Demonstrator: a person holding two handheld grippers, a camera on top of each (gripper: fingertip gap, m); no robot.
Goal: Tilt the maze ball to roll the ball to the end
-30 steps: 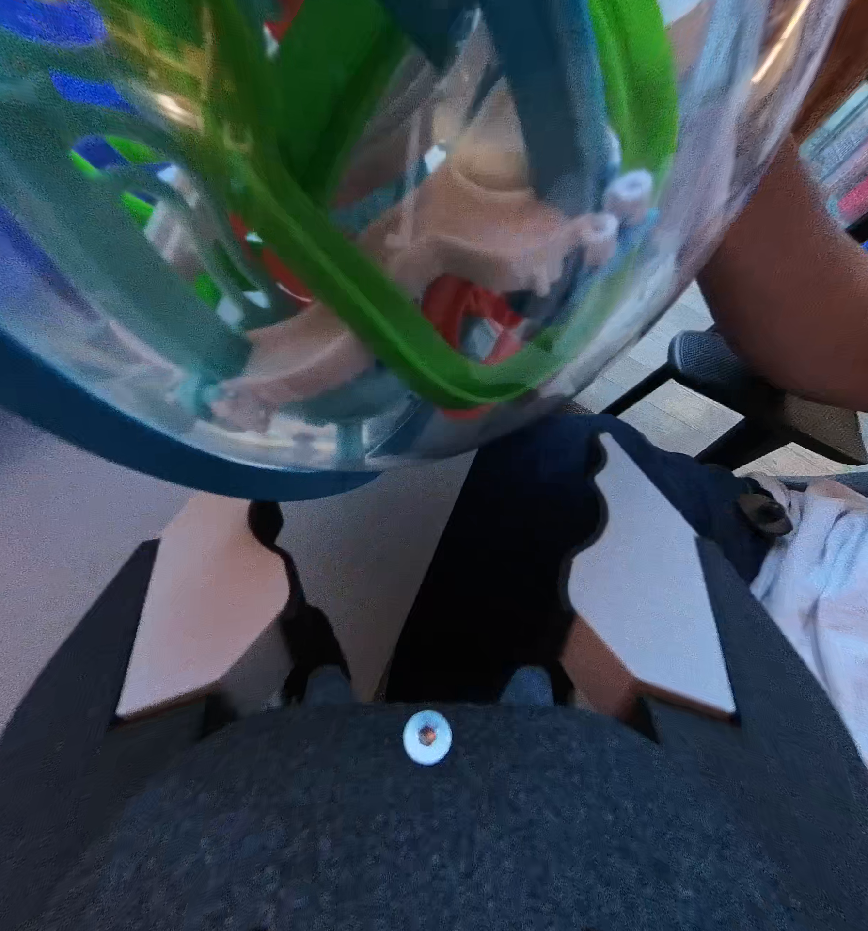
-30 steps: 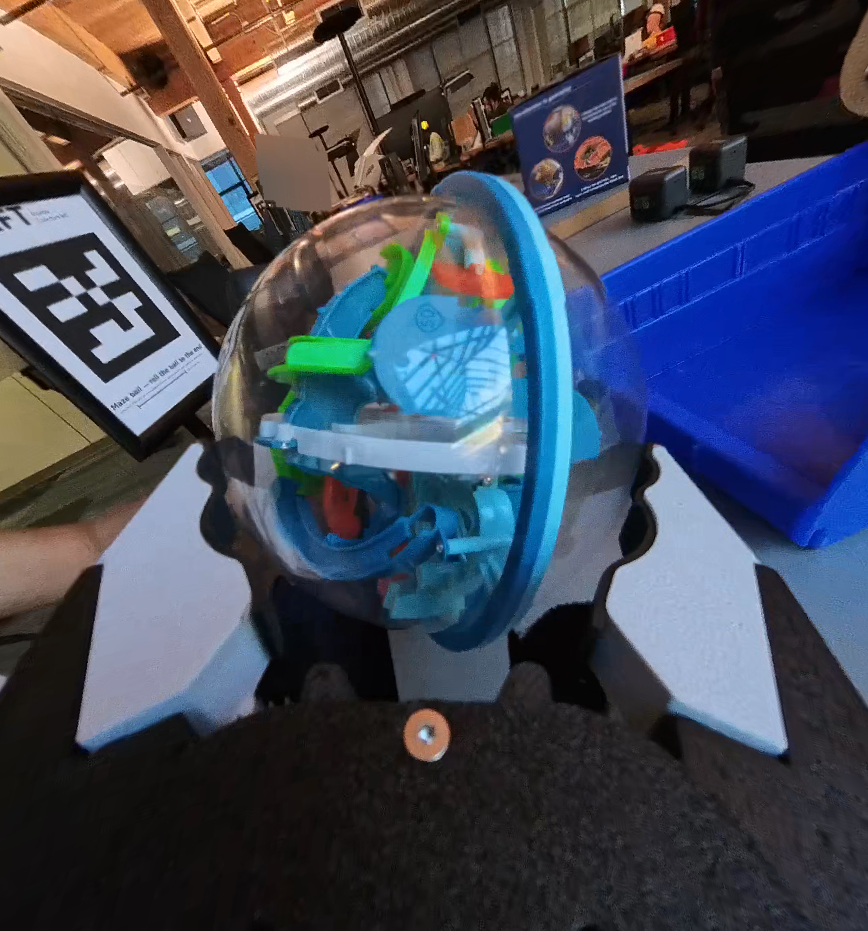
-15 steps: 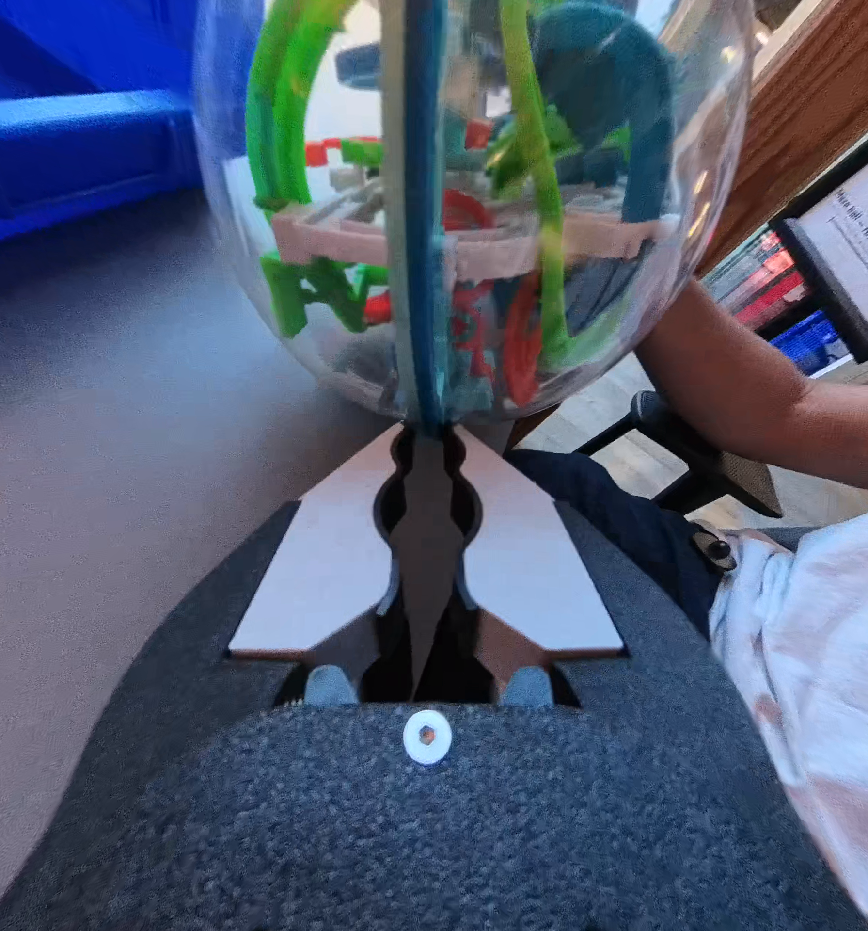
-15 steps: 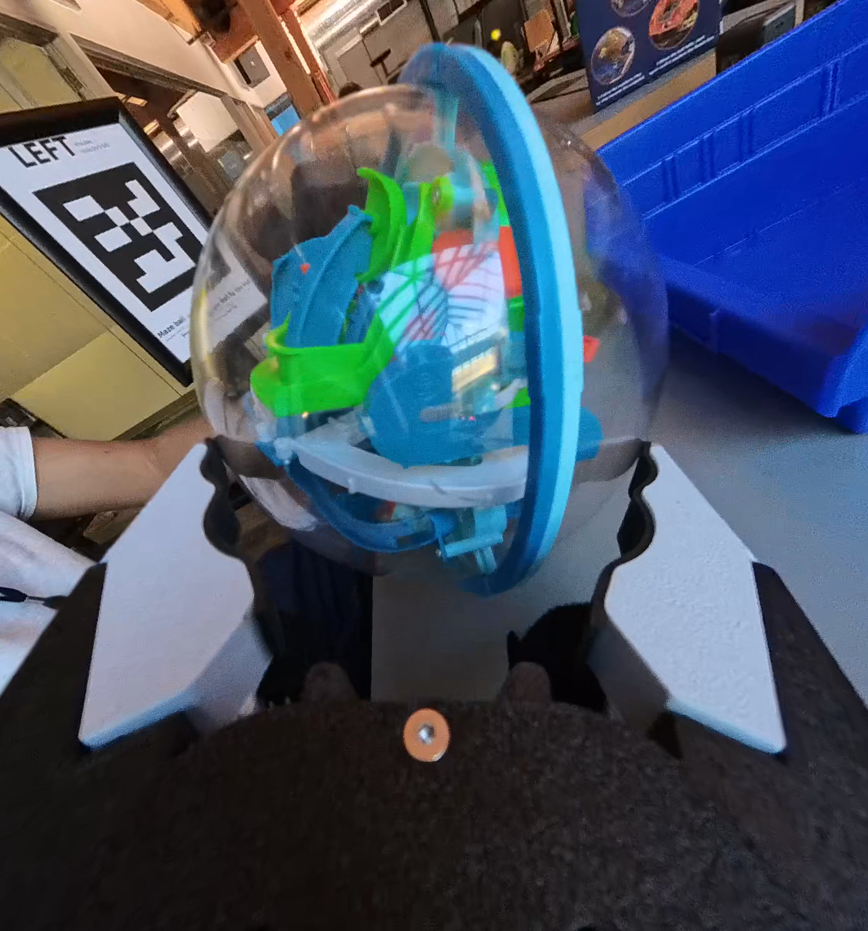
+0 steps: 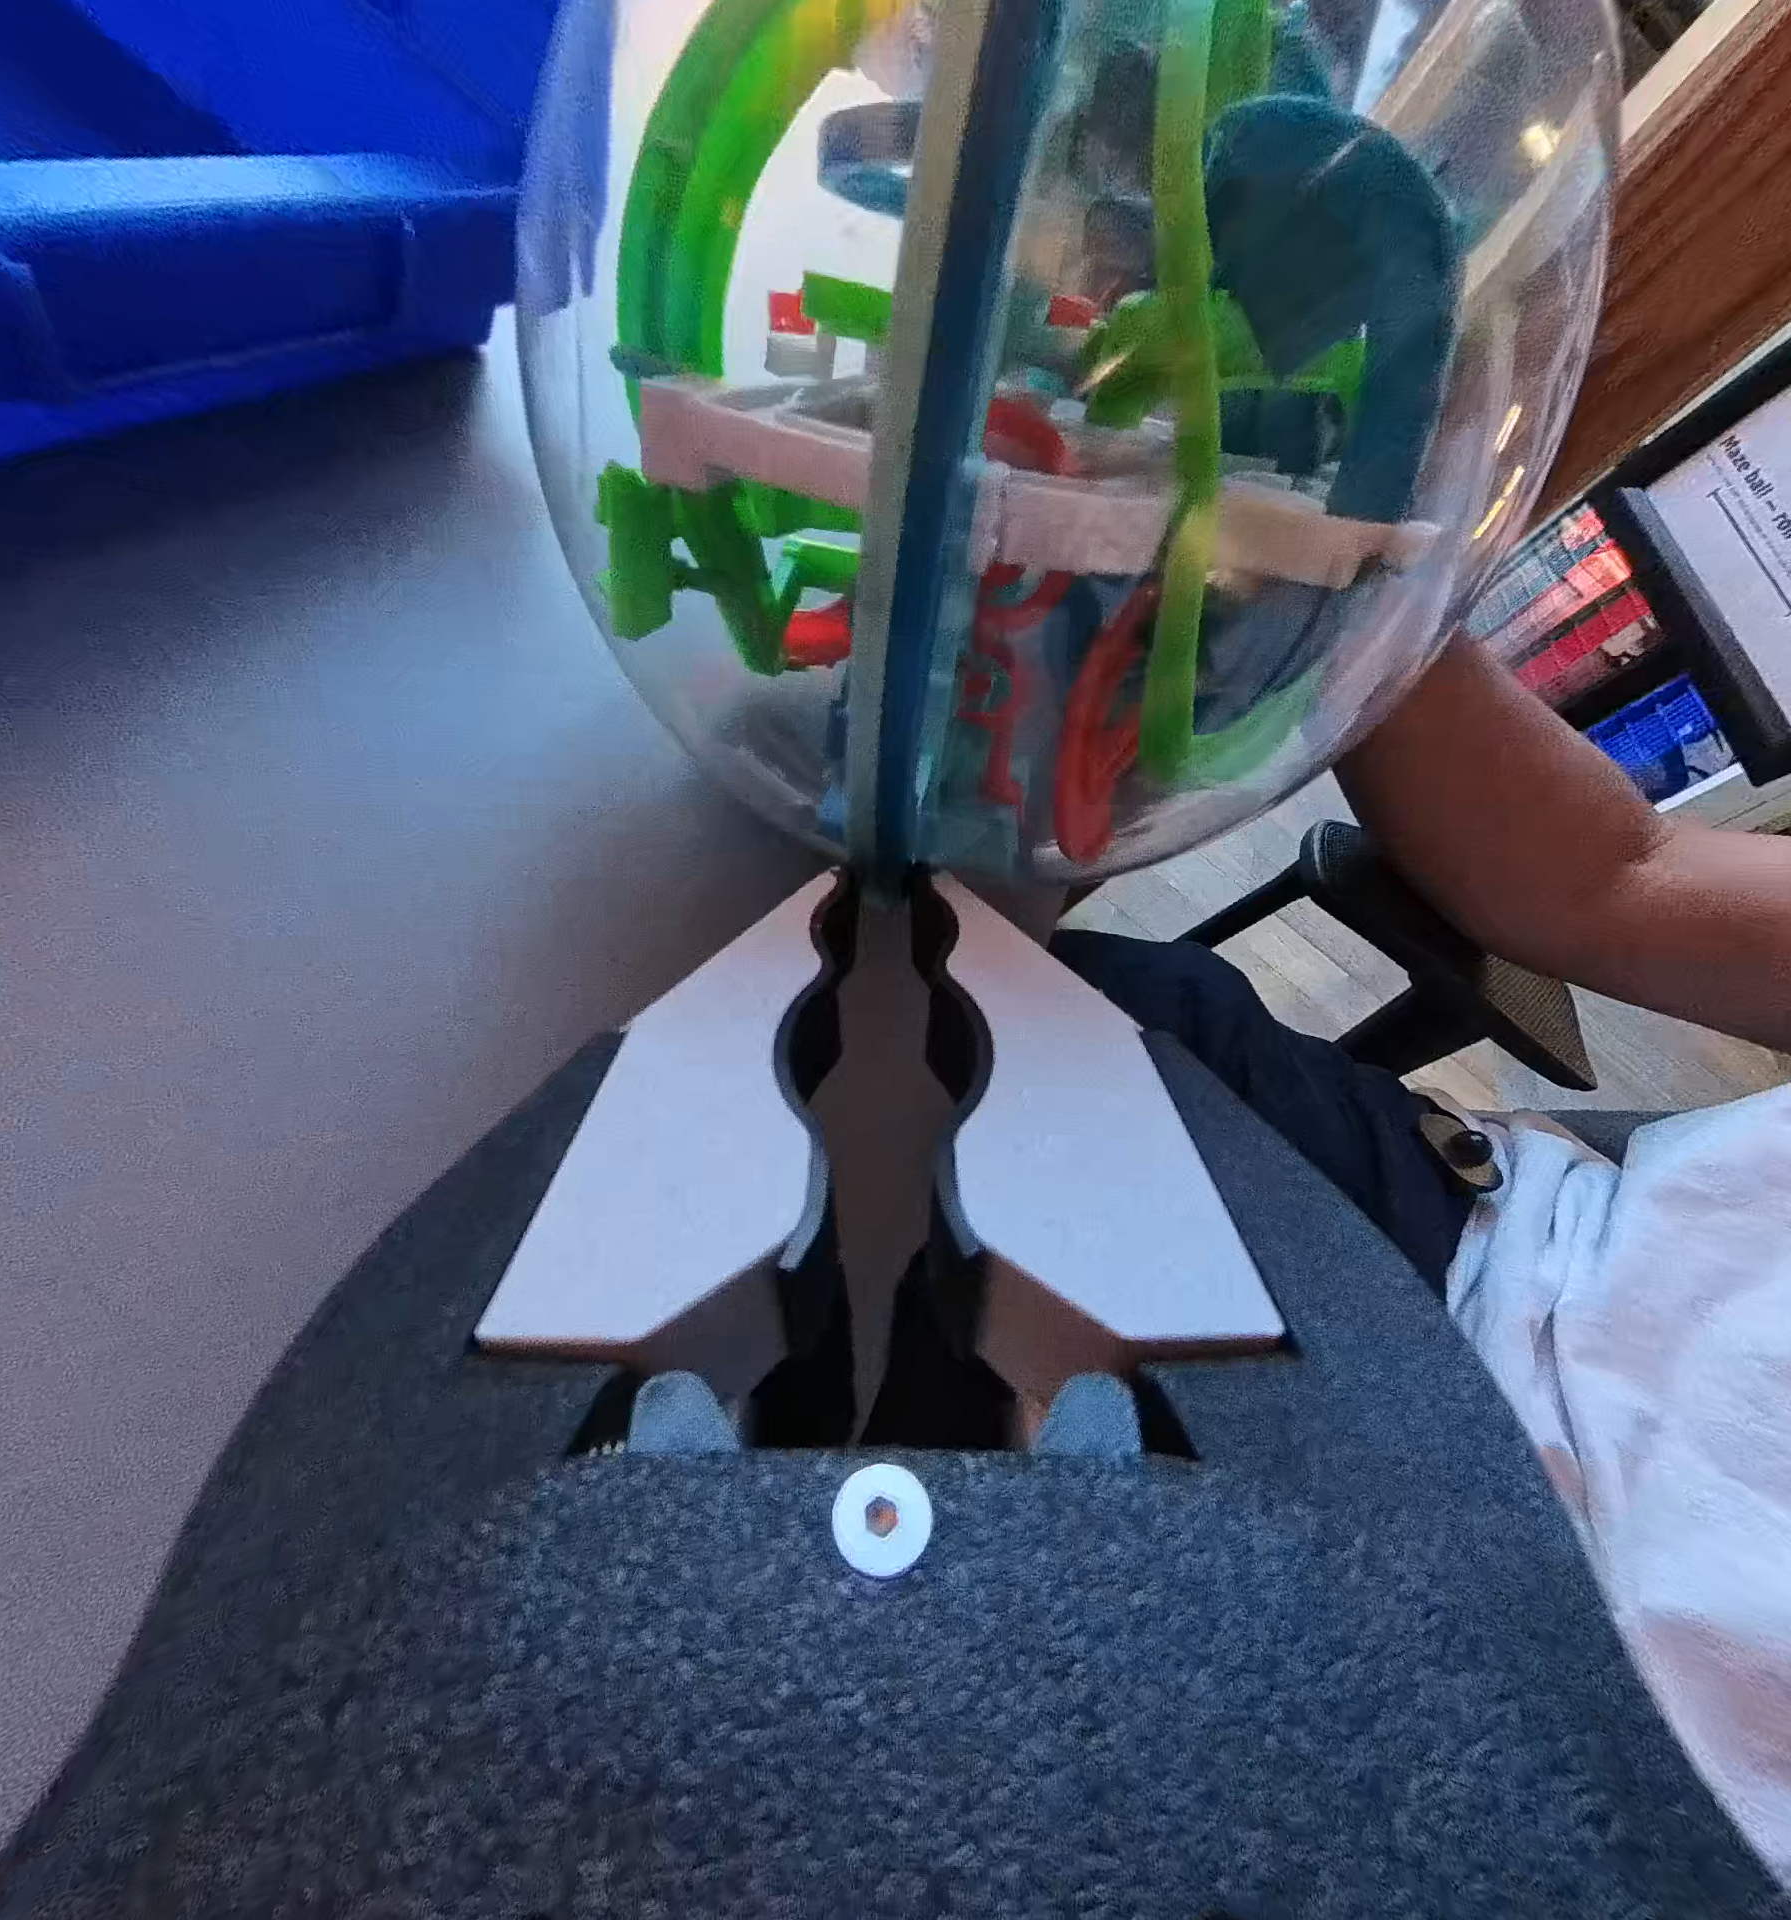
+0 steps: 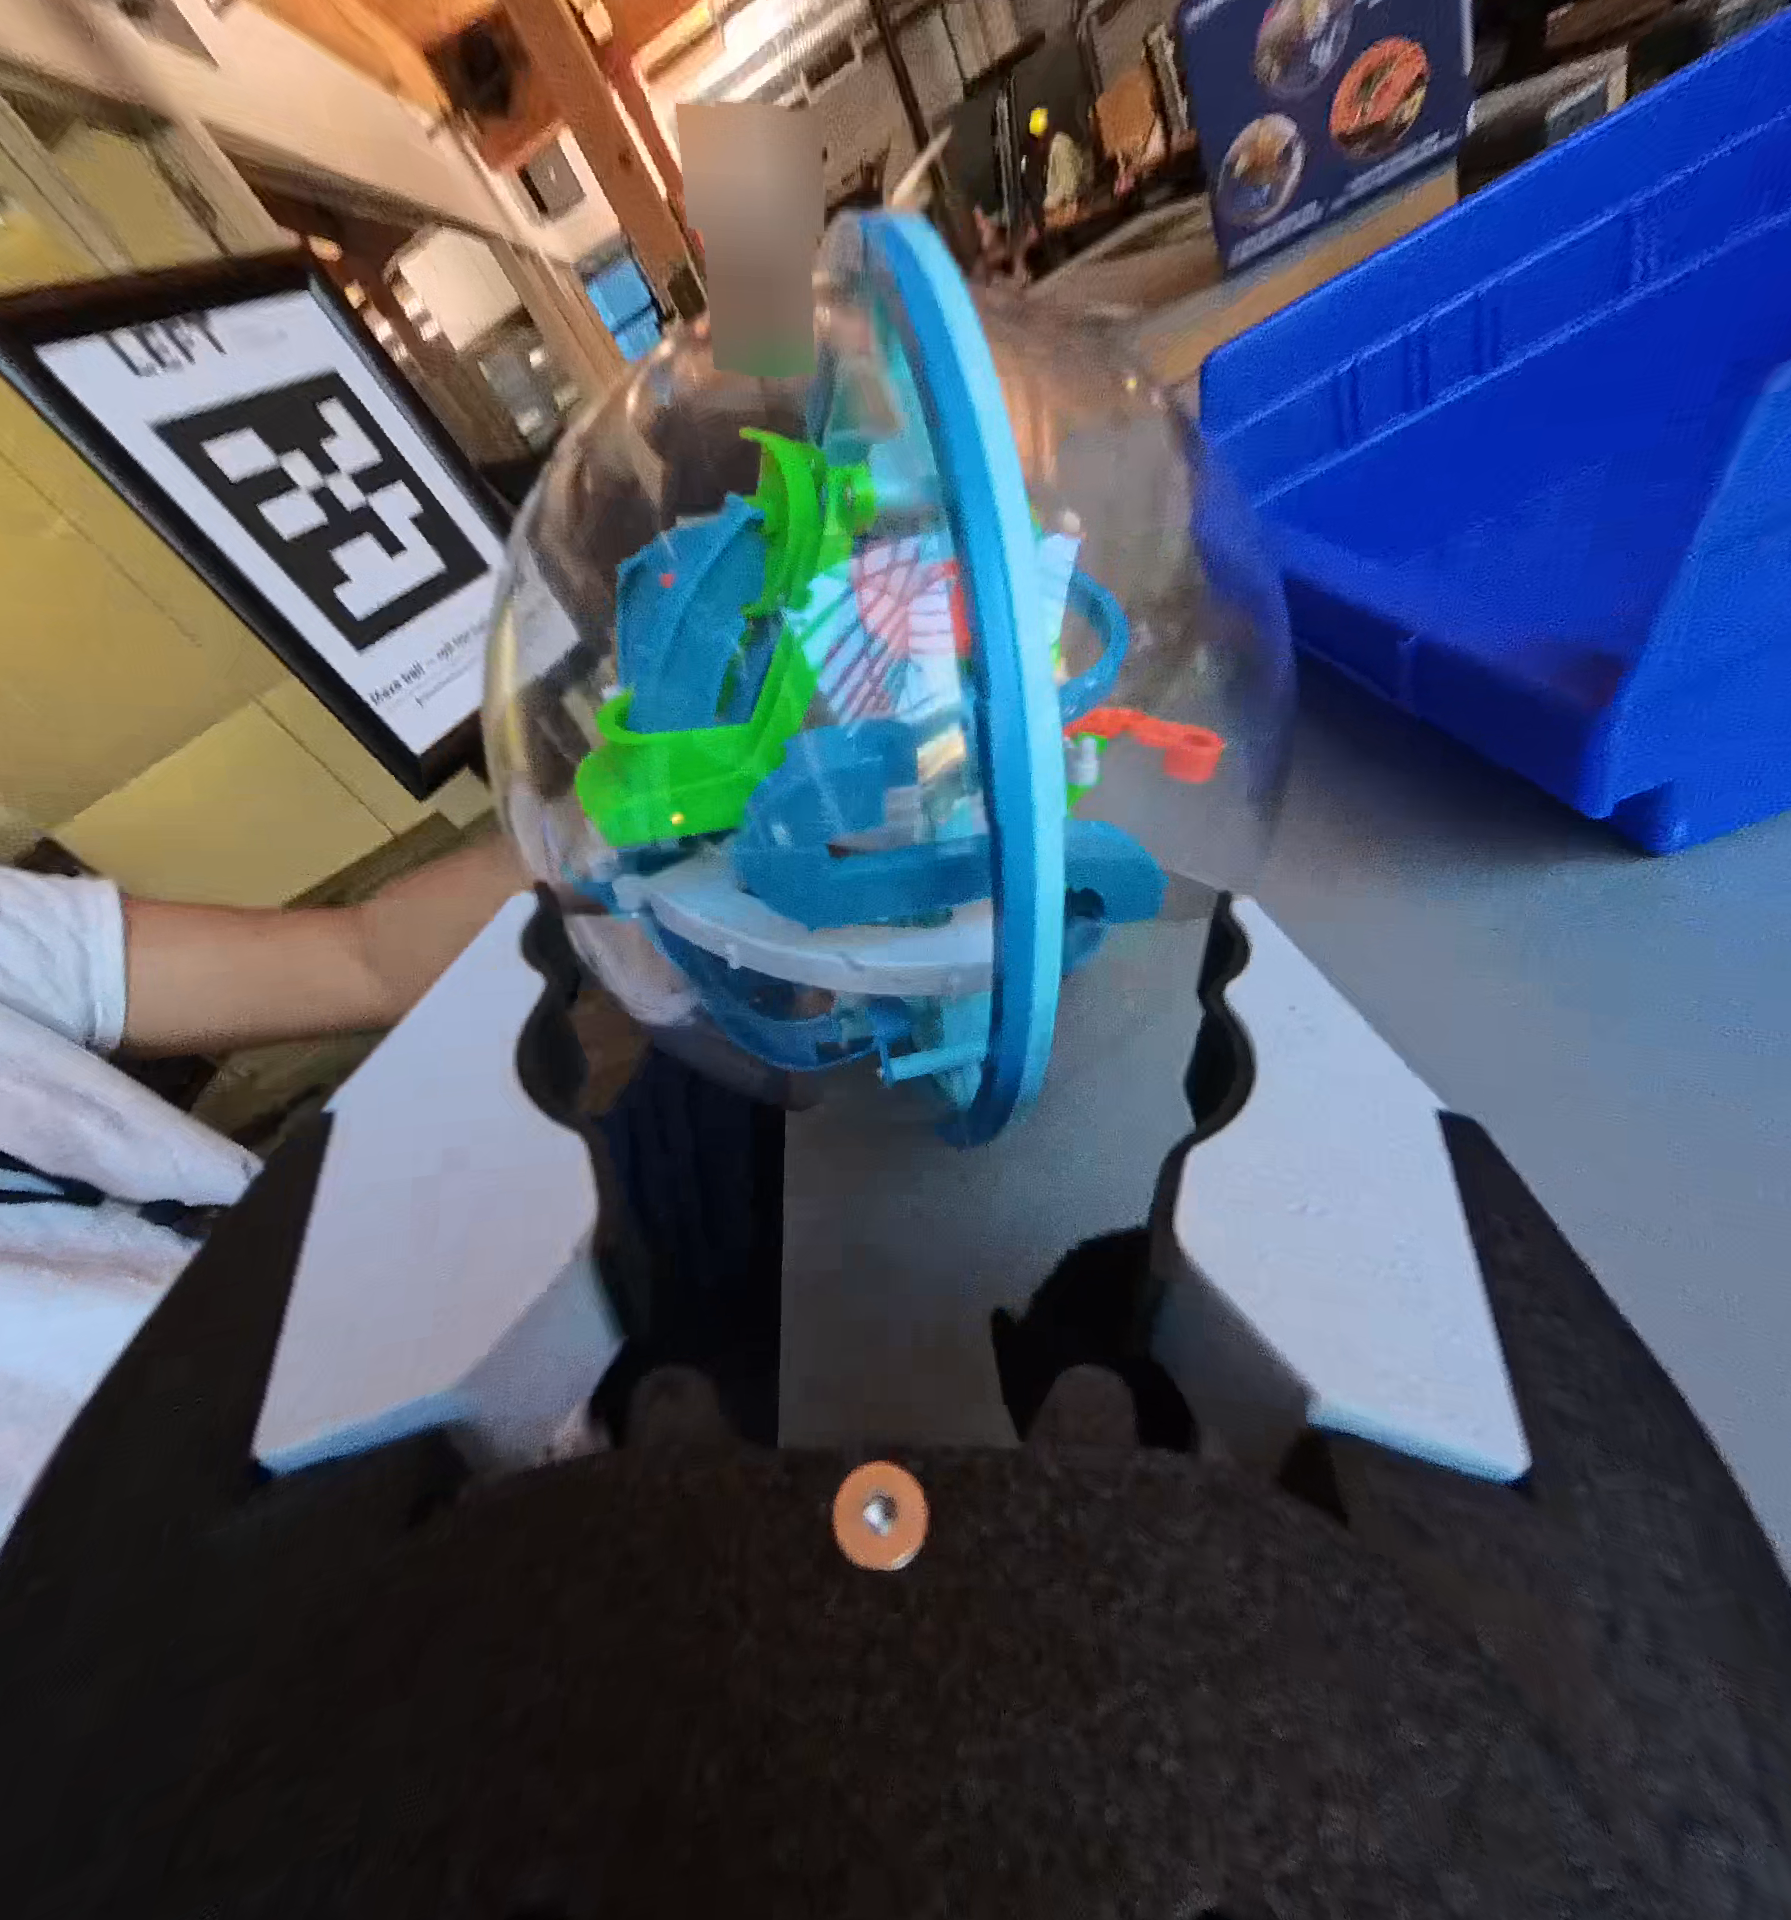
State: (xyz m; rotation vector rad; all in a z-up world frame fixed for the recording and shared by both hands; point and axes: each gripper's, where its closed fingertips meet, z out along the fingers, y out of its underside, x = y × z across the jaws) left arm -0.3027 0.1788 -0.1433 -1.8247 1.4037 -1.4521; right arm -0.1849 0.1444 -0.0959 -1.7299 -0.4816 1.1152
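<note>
The maze ball (image 6: 766, 727) is a clear sphere with green, blue, red and white tracks inside and a blue rim (image 6: 1016, 727) round its middle. My right gripper (image 6: 883, 925) holds it above the table, one finger on each side of its lower half. In the left wrist view the maze ball (image 5: 1078, 468) fills the top. My left gripper (image 5: 878, 883) is nearly closed, and its fingertips pinch the bottom of the blue rim (image 5: 932, 416). I cannot make out the small rolling ball inside.
A blue plastic bin (image 6: 1545, 520) stands on the grey table (image 6: 1493, 1039) beyond the ball; the left wrist view shows it too (image 5: 195, 260). A framed sign with a black-and-white marker (image 6: 319, 499) stands off the table edge. A person's forearm (image 5: 1597, 883) and a chair armrest (image 5: 1442, 956) are close.
My left gripper was open under the ball one second ago and has since closed on the blue rim. The ball has turned, and the right gripper has swung with it.
</note>
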